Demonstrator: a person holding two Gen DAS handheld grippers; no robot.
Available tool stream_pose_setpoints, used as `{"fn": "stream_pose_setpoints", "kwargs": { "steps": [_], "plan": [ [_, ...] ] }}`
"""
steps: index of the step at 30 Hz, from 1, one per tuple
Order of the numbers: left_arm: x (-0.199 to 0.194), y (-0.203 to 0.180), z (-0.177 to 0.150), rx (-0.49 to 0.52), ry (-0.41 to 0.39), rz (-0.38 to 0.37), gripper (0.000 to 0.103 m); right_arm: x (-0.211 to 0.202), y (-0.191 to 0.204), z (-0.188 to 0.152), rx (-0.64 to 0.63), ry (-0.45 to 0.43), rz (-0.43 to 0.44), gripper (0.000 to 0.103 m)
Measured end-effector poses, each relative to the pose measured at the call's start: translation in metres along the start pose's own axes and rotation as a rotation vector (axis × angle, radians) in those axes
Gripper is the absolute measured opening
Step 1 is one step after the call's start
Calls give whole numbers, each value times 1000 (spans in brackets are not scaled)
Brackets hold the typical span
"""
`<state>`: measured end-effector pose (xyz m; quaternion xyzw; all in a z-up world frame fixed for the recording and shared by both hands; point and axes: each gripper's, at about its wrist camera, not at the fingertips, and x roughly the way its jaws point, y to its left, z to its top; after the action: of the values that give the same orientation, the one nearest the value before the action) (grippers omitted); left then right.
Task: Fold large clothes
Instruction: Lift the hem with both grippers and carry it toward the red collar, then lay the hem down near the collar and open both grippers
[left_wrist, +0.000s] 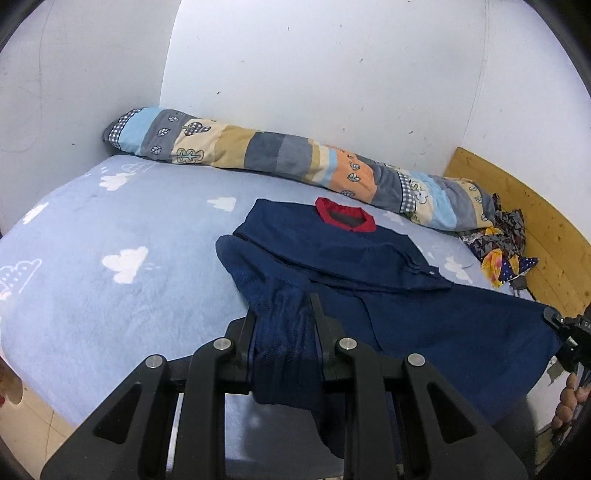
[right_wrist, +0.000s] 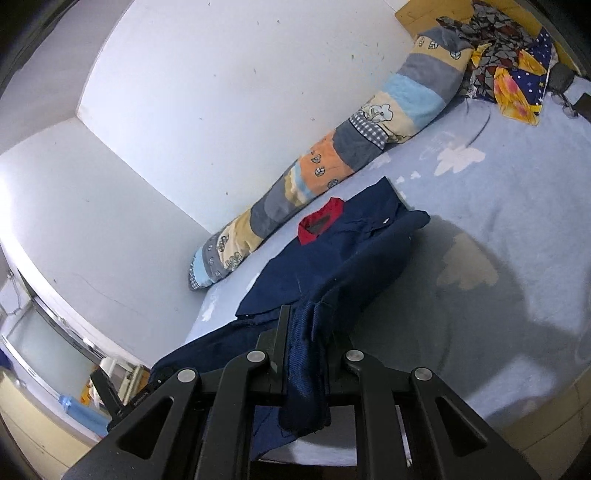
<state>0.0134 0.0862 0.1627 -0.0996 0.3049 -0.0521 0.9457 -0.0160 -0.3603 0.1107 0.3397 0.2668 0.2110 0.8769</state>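
Left wrist view has the left gripper (left_wrist: 282, 328) clamped on the near hem of the navy knit sweater with red collar (left_wrist: 343, 254), right gripper (right_wrist: 308, 332) pinching its other hem corner, collar end lying straight ahead on the far side of the light blue cloud-print bed sheet (left_wrist: 122, 229).

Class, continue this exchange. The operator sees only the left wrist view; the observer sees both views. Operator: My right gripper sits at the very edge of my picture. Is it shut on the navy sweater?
Observer: Yes. In the right wrist view, the right gripper is shut on a bunched ribbed edge of the navy sweater. Cloth hangs below the jaws.
Operator: Anything beside the bed that I cannot see?
Observer: A frosted glass panel, with a blue bottle below it.
Operator: And on the sheet past that gripper?
Observer: A broad shadow lies on the cloud-print sheet.
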Motion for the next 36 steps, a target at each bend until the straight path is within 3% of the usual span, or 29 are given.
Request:
{"fn": "stream_pose_setpoints", "kwargs": {
  "steps": [13, 20, 28, 36],
  "plan": [
    [11, 10, 50, -53, -48, -21, 19, 5, 18, 50, 72, -42, 98, 12],
    [27, 6, 89, -29, -75, -5, 20, 20, 38, 90, 24, -54, 99, 12],
    [63, 8, 131, -22, -89, 9, 20, 52, 49, 133, -11, -63, 86, 12],
    [123, 8, 166, -35, -36, 18, 20, 105, 38, 180, 11, -51, 56, 12]
  ]
}}
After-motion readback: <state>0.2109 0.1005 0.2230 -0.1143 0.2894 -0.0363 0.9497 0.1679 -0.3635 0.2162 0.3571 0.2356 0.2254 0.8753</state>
